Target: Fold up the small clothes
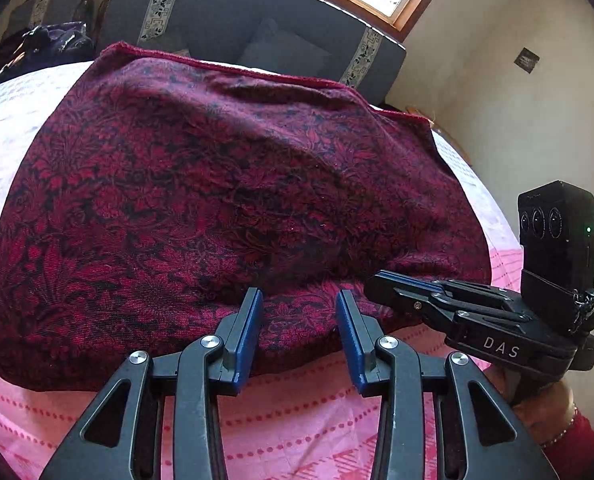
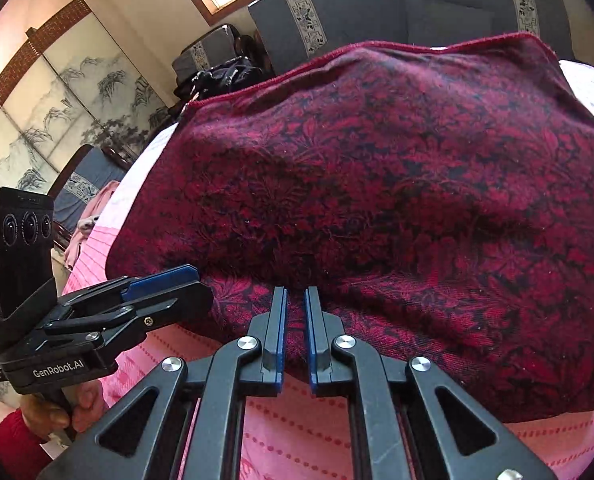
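- We found the dark red patterned cloth (image 1: pixel 225 200) lying already doubled on the pink bedspread (image 1: pixel 297 432), its folded edge nearest us and its hemmed edge away toward the grey sofa (image 1: pixel 257 12).
- Our left gripper (image 1: pixel 299 334) stood part open over that near edge, with nothing pinched between its blue pads (image 1: pixel 249 336).
- Our right gripper (image 2: pixel 296 334) showed only a narrow slit between its pads; they looked all but closed, and we saw no cloth caught in them.
- The two tools sat close together at the middle of the near edge, each visible in the other's view.
- We judged the step in hand to be taking hold for the next fold.
- To do it well, we thought each tool should move out toward its own corner, bite all layers together, and lift evenly.
- The knit looked thick and limp, so we expected a shallow bite to slip.
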Tool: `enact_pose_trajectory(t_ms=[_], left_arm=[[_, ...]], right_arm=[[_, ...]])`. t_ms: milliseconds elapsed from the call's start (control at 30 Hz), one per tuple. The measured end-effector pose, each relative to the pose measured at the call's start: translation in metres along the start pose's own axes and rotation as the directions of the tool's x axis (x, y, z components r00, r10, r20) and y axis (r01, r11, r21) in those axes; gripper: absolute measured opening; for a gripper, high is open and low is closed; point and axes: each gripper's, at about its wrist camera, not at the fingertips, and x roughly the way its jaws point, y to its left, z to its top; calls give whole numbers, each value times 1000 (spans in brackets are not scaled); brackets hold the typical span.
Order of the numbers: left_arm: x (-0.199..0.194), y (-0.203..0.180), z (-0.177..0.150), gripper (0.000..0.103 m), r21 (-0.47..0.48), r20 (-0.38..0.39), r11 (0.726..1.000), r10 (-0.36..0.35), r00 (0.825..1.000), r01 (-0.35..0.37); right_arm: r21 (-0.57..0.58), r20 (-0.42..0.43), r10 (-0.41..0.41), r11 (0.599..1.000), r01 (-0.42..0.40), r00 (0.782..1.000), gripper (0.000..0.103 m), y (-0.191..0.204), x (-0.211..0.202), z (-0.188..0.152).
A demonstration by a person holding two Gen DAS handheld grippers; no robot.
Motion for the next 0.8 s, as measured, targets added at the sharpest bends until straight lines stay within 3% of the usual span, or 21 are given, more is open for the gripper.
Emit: enact_pose_trajectory(t_ms=[333, 400, 433, 500, 600, 733, 800], left_arm=[[1, -17, 4, 38, 88, -1, 994, 63, 998, -62], [-10, -21, 12, 38, 76, 11, 996, 39, 999, -40], [-18, -22, 17, 38, 74, 26, 997, 24, 999, -26], [-36, -21, 34, 38, 84, 74, 996, 29, 997, -35], [-48, -9, 69, 38, 77, 130, 991, 97, 987, -108], [-37, 30, 114, 38, 21, 140, 992, 120, 983, -125], [-29, 49, 126, 39, -8, 160, 993, 120, 980, -120]], right_arm=[[84, -16, 91, 993, -89, 996, 1, -18, 3, 3], [93, 12, 137, 986, -137, 991, 11, -20, -9, 8], [93, 36, 146, 984, -149, 989, 11, -20, -19, 13], [62, 78, 125, 990, -130, 989, 11, -21, -39, 28], [47, 101, 35, 998, -40, 994, 11, -27, -53, 65], [75, 106, -60, 996, 52, 993, 11, -55, -44, 112], [112, 100, -45, 993, 34, 994, 11, -73, -32, 128]])
